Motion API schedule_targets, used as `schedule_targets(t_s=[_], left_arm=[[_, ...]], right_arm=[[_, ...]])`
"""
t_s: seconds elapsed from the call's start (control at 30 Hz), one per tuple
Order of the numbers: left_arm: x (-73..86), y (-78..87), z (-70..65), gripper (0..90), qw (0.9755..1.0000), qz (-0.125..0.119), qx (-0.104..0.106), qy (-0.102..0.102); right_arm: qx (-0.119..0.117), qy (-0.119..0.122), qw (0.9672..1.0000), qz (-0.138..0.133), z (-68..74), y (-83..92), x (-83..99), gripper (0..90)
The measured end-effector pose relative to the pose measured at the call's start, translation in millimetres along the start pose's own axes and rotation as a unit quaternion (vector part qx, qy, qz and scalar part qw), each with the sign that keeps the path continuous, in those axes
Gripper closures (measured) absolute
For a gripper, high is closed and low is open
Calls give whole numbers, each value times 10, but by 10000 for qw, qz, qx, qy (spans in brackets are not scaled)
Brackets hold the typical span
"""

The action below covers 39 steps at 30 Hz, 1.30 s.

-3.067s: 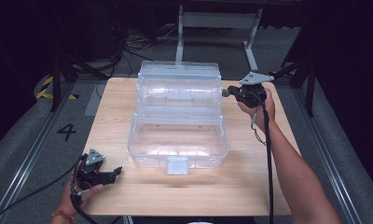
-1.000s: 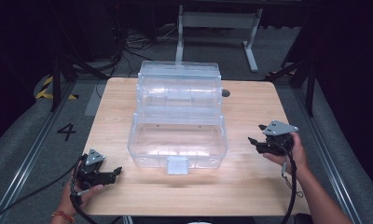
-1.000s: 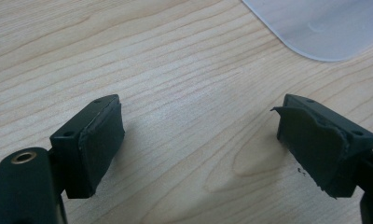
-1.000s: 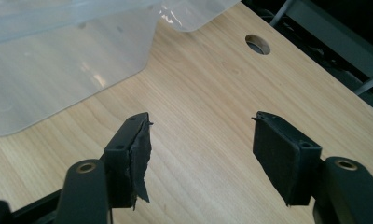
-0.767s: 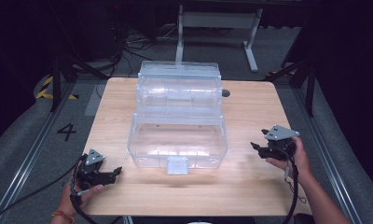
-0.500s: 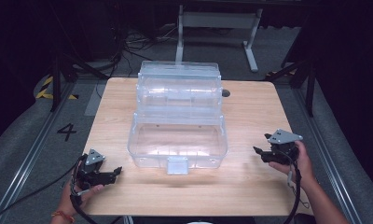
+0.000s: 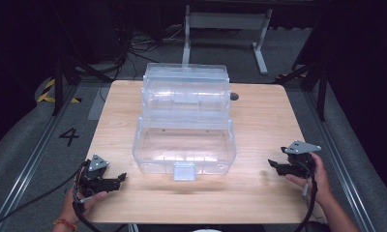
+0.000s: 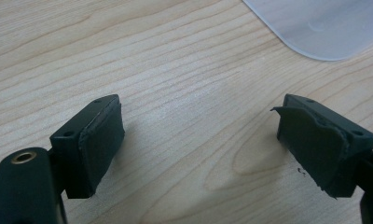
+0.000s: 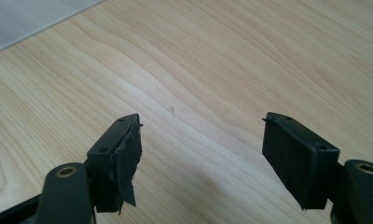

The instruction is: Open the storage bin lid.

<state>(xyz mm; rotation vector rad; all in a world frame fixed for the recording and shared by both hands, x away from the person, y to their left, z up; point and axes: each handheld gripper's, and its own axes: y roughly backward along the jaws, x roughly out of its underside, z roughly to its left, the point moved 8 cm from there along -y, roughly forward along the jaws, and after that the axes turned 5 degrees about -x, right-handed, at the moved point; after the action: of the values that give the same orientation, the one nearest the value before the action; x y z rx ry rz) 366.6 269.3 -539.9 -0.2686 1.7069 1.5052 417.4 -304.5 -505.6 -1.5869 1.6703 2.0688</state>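
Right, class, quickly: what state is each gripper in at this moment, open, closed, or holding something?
Left gripper: open, holding nothing, above bare table.
Right gripper: open, jaws have just been opening, nothing between them.

Two black handheld tongs, left and right, each with a grey triangular plate, black trailing cable and worn rubber pads; an orange wristband on the left wrist.

High view overlooks table — gripper views skim close.

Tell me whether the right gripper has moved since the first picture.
Yes. The right gripper has come from beside the clear box's far right corner to the table's near right side.
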Motion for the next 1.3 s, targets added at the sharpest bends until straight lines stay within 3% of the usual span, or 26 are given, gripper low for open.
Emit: schedule_targets(t_s=[0.1,0.3,0.47,0.67,1.3], left_arm=[[0,0,1,151,10000,-1,-5,-1],[-2,-2,0,150,10000,-4,5,8],[-4,-4,3,149,10000,1,25,-32],[-9,-10,3,148,10000,-6,35,-30],[4,6,4,148,10000,34,3,-22]], right_arm=[[167,61,9998,133,-25,-25,89,280],[117,-131,9998,120,-25,-44,237,261],[157,-522,9985,44,-78,-45,367,223],[-110,-1100,9937,-193,-155,-66,450,165],[-75,-1111,9936,-175,-163,-73,449,156]])
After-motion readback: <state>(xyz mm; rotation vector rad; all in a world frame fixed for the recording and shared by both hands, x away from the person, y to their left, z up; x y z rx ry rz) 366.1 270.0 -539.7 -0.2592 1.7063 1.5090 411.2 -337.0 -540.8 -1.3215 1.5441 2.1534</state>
